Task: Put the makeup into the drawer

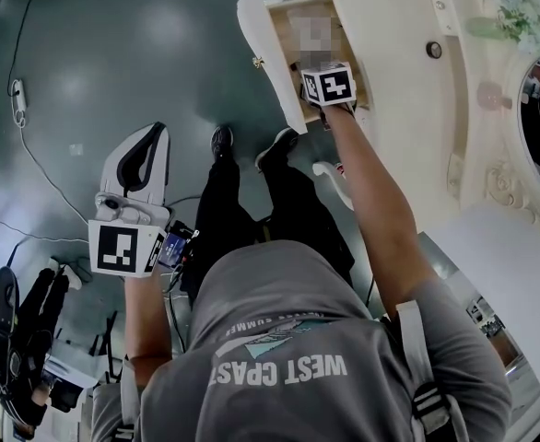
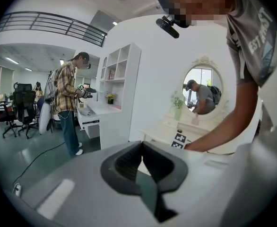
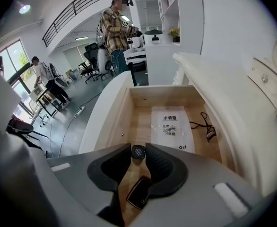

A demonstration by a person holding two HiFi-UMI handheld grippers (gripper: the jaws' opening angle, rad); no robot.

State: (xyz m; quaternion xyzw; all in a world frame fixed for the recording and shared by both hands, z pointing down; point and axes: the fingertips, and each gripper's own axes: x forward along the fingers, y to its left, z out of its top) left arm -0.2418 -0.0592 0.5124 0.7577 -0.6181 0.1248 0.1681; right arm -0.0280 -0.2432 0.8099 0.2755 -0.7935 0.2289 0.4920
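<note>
One round compact [image 3: 138, 152], dark case [image 3: 139, 193], white packet [image 3: 172, 126], in drawer [image 3: 122, 117]

Packet [image 3: 172, 128] in drawer [image 3: 122, 115] centre; cord [image 3: 205, 126] right of it; compact [image 3: 138, 152] before packet; case [image 3: 139, 193] nearer still.

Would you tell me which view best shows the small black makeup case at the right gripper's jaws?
The right gripper view: the small black makeup case sits between the tips of the right gripper, over the open drawer. In the head view that gripper's cube hides it; the left gripper view shows nothing of it.
</note>
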